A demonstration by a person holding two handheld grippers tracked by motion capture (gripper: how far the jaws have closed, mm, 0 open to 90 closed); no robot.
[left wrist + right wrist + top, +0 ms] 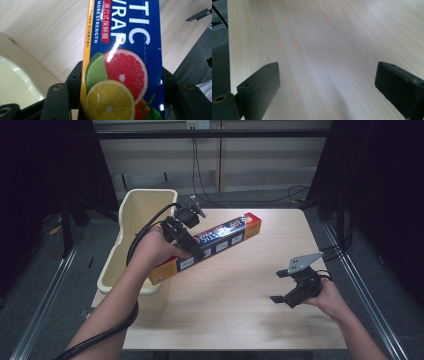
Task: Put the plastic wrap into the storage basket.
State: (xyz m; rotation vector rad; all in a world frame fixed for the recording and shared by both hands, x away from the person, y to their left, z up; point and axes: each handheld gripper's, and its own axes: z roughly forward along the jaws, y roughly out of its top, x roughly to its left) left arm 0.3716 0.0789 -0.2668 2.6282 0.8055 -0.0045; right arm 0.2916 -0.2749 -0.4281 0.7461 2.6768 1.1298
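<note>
Between left fingers (60, 100): wrap box (122, 62).

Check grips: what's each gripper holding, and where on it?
Left gripper clamps the wrap box across its width, partway along its length. Right gripper is open, holding nothing.

The long blue and orange cardboard box of plastic wrap (125, 62) has a glossy printed skin that throws white glare across its citrus pictures. The pale wood-grain desk (324, 50) looks smooth and matt, with a soft sheen and fine streaks. The cream plastic bin (137, 215) is smooth and slightly shiny inside. The black fingers (260, 85) of the right gripper (290, 287) look like matt hard plastic, faintly scuffed at the edges, with brass-coloured metal inserts; its grey three-cornered plate (304, 261) is dull metal.
</note>
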